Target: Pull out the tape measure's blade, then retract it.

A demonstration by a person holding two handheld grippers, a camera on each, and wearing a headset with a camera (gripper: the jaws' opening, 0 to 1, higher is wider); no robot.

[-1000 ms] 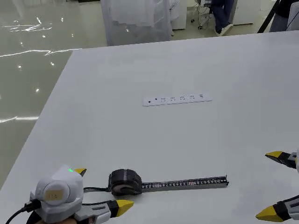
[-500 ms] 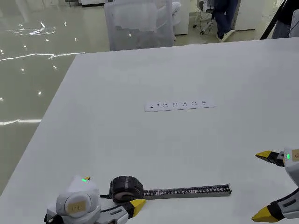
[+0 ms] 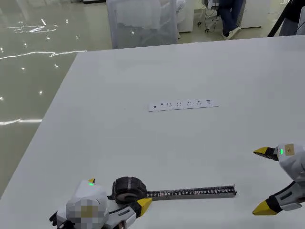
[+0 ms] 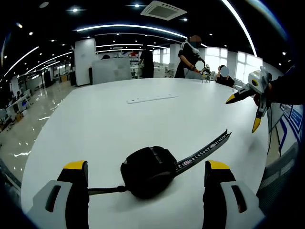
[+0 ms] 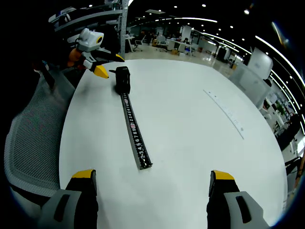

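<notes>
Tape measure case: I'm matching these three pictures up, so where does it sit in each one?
Head view: case at the bottom, left of centre, with the blade running right.
Left gripper view: low centre, between the fingers.
Right gripper view: upper left, at the blade's far end.
Shared landmark: the white power strip, lying beyond the case in all three.

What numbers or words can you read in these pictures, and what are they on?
"2 3 4 5 6 7 8 9": white digits on the black tape measure blade, near its tip, in the right gripper view; the digits further along are too small.
Too small to read: marks on the white power strip.
No label I can read: the black tape measure case.
</notes>
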